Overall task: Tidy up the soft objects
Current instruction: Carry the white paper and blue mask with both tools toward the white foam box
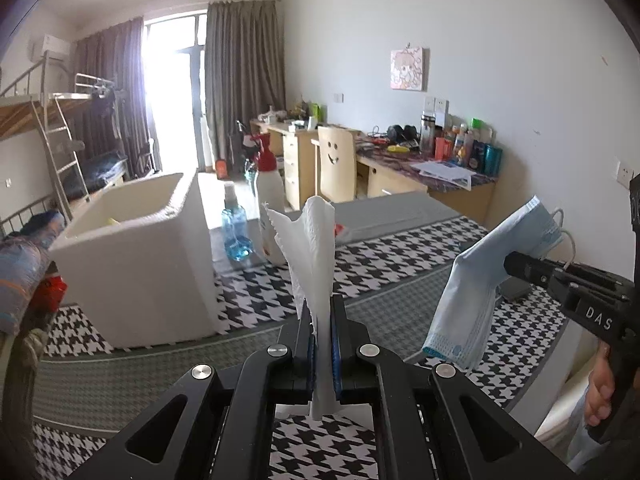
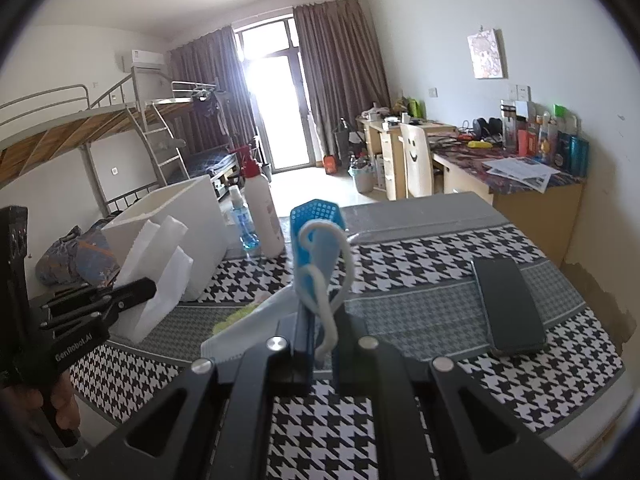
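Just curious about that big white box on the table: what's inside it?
The white box is open-topped. From the left wrist view, only pale inner walls and a small yellowish bit near the bottom show. The near wall hides the rest of the floor.

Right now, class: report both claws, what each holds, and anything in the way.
Left claw shut on tissue. Right claw shut on face mask. White box ahead-left, open-topped. Bottles beside it.

The left gripper [image 1: 322, 320] is clamped tight on a white tissue [image 1: 316, 248], its 2 jaws pressed together and aimed forward, tipped slightly downward. The right gripper [image 2: 322, 320] is likewise closed – on a blue face mask [image 1: 480, 280] – and in the left wrist view a hand [image 1: 600, 392] grasps its handle at the right edge.
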`<state>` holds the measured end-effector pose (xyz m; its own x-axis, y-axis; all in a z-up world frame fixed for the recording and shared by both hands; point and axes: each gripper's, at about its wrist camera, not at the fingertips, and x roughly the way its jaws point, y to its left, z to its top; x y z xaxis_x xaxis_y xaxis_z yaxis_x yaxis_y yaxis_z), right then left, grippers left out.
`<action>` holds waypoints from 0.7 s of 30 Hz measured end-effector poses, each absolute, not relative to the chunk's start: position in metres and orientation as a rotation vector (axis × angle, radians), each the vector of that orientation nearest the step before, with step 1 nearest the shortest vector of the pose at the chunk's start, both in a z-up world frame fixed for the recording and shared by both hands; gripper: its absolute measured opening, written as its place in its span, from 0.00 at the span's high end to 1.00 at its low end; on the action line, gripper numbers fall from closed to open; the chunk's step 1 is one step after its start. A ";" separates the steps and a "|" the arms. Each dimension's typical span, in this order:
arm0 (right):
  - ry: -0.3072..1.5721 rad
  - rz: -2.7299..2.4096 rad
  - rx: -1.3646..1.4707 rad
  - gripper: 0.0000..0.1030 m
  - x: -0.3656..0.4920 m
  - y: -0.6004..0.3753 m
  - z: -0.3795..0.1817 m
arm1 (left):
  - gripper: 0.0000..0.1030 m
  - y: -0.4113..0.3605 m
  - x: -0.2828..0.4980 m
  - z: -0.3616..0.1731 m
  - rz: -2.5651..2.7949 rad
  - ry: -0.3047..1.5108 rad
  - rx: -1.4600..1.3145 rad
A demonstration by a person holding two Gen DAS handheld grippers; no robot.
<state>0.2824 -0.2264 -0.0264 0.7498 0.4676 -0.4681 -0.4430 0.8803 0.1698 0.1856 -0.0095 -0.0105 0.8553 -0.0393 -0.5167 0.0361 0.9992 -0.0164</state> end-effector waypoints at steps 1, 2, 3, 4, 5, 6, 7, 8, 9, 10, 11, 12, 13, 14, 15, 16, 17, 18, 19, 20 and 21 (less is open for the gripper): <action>0.524 0.501 0.048 0.91 0.283 -0.225 -0.026 | 0.94 -0.009 0.186 -0.009 -0.040 0.540 -0.007; 0.524 0.505 0.049 0.91 0.283 -0.223 -0.026 | 0.94 -0.008 0.185 -0.007 -0.039 0.535 -0.009; 0.523 0.507 0.048 0.91 0.283 -0.221 -0.025 | 0.94 -0.006 0.184 -0.006 -0.037 0.529 -0.010; 0.521 0.508 0.047 0.91 0.284 -0.220 -0.024 | 0.94 -0.005 0.184 -0.004 -0.031 0.520 -0.012; 0.517 0.511 0.046 0.91 0.284 -0.218 -0.023 | 0.94 -0.004 0.183 -0.003 -0.025 0.515 -0.012; 0.514 0.516 0.047 0.91 0.283 -0.217 -0.021 | 0.94 -0.002 0.183 -0.001 -0.020 0.510 -0.009; 0.511 0.519 0.048 0.91 0.283 -0.216 -0.020 | 0.94 -0.001 0.182 -0.001 -0.019 0.508 -0.009; 0.506 0.523 0.047 0.91 0.283 -0.213 -0.019 | 0.94 0.001 0.182 0.000 -0.017 0.505 -0.012; 0.502 0.527 0.044 0.91 0.282 -0.211 -0.017 | 0.94 0.002 0.182 0.001 -0.017 0.504 -0.015; 0.499 0.529 0.043 0.91 0.282 -0.209 -0.016 | 0.94 0.004 0.182 0.002 -0.014 0.501 -0.016; 0.496 0.532 0.041 0.91 0.282 -0.207 -0.015 | 0.94 0.005 0.182 0.002 -0.013 0.500 -0.015; 0.492 0.536 0.039 0.91 0.282 -0.205 -0.013 | 0.94 0.007 0.182 0.002 -0.012 0.498 -0.015; 0.492 0.539 0.038 0.91 0.282 -0.203 -0.012 | 0.94 0.008 0.182 0.002 -0.013 0.498 -0.015; 0.492 0.541 0.039 0.91 0.282 -0.201 -0.011 | 0.94 0.009 0.183 0.003 -0.014 0.498 -0.014; 0.490 0.545 0.038 0.91 0.283 -0.199 -0.010 | 0.94 0.011 0.183 0.004 -0.014 0.496 -0.012; 0.489 0.548 0.037 0.91 0.283 -0.198 -0.009 | 0.94 0.012 0.183 0.004 -0.013 0.494 -0.012; 0.489 0.550 0.036 0.91 0.284 -0.195 -0.008 | 0.94 0.013 0.184 0.005 -0.014 0.492 -0.013; 0.488 0.554 0.035 0.91 0.285 -0.193 -0.007 | 0.94 0.015 0.184 0.006 -0.017 0.492 -0.014; 0.486 0.557 0.033 0.91 0.285 -0.192 -0.006 | 0.94 0.016 0.185 0.006 -0.017 0.492 -0.015; 0.484 0.558 0.032 0.91 0.285 -0.190 -0.005 | 0.94 0.017 0.185 0.007 -0.016 0.492 -0.015; 0.481 0.558 0.030 0.91 0.285 -0.188 -0.003 | 0.94 0.018 0.186 0.007 -0.017 0.491 -0.016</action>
<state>0.2853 -0.1884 -0.0034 0.7411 0.5153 -0.4303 -0.5017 0.8510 0.1551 0.1859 0.0178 0.0074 0.8816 -0.0197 -0.4715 0.0121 0.9997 -0.0191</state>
